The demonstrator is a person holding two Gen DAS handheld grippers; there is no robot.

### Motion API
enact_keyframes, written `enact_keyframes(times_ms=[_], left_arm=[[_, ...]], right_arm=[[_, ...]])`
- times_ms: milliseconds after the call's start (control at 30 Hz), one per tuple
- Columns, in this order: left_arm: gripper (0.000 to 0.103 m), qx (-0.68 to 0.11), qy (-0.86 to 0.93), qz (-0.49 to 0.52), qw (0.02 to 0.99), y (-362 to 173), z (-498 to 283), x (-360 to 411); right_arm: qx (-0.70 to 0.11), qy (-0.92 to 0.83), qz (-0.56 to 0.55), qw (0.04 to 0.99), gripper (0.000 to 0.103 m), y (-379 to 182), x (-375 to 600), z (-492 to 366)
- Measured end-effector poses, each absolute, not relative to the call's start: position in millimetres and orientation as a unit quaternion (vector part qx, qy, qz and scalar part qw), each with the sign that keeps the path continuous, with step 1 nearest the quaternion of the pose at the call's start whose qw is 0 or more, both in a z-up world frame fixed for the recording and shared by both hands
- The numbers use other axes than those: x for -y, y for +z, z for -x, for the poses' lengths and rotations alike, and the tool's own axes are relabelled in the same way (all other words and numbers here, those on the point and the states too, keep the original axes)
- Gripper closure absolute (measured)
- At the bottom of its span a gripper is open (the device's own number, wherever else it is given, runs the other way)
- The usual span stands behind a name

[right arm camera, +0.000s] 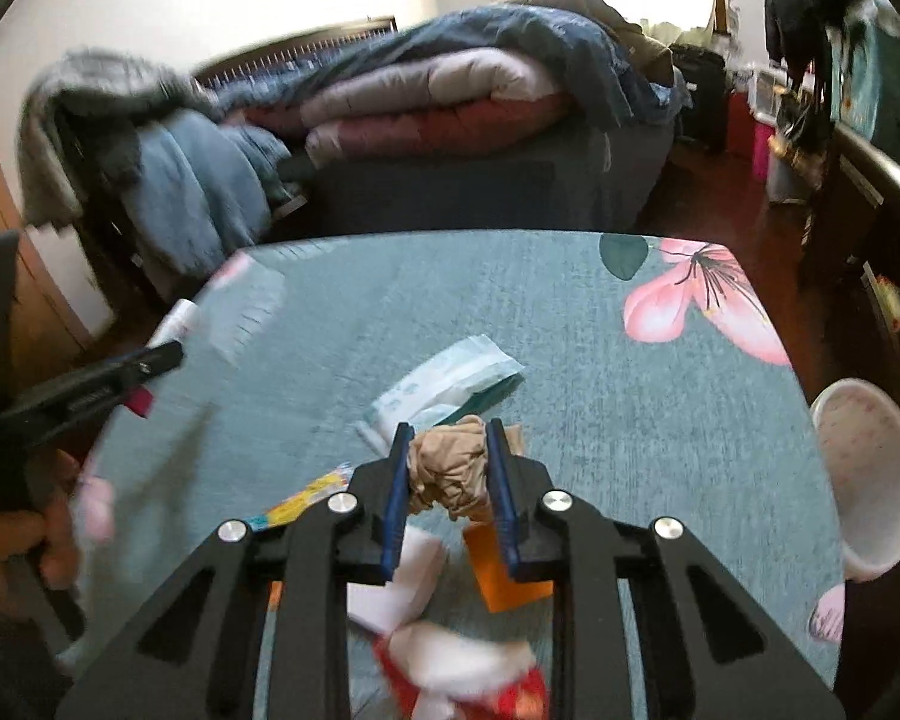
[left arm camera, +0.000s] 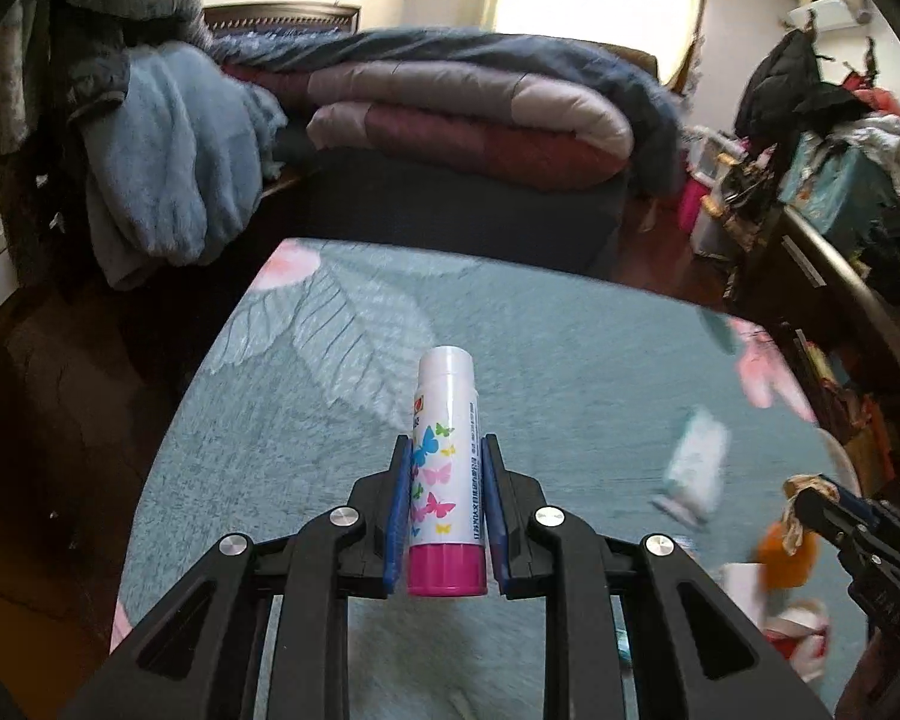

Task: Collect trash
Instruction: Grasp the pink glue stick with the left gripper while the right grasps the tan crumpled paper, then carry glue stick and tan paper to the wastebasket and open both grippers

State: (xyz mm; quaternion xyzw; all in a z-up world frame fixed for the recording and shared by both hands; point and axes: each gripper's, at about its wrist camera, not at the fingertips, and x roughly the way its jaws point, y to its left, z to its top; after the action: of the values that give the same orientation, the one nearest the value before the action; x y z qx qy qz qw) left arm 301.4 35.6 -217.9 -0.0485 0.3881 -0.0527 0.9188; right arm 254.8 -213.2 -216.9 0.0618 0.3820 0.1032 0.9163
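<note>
My left gripper (left arm camera: 447, 450) is shut on a white glue stick (left arm camera: 447, 468) with a pink base and butterfly print, held lifted over the teal flowered tablecloth (left arm camera: 342, 408). The same glue stick (right arm camera: 174, 324) and left gripper (right arm camera: 162, 357) show at the left edge of the right wrist view. My right gripper (right arm camera: 447, 435) is shut on a crumpled brown paper wad (right arm camera: 450, 471), also seen with the right gripper (left arm camera: 807, 501) at the right of the left wrist view. A white-green tissue packet (right arm camera: 450, 381) lies just beyond the wad.
A white paper bowl (right arm camera: 870, 474) sits at the table's right edge. An orange card (right arm camera: 498, 582), white scraps (right arm camera: 402, 582), a red-white wrapper (right arm camera: 468, 678) and a colourful strip (right arm camera: 300, 504) lie near the front. A bed with folded quilts (left arm camera: 468, 126) stands behind the table.
</note>
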Motion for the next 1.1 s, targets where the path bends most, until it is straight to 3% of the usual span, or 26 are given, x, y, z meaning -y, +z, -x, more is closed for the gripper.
enact_keyframes(times_ms=[533, 1100], left_arm=[[0.081, -0.324, -0.19, 0.015, 0.927, -152, -246, 81], [0.081, -0.319, -0.308, -0.044, 0.895, -152, -244, 259]], right_arm=[[-0.301, 0.098, -0.137, 0.939, 0.077, -167, 300, -163], [-0.258, -0.033, -0.181, 0.948, 0.077, -180, 442, -115]])
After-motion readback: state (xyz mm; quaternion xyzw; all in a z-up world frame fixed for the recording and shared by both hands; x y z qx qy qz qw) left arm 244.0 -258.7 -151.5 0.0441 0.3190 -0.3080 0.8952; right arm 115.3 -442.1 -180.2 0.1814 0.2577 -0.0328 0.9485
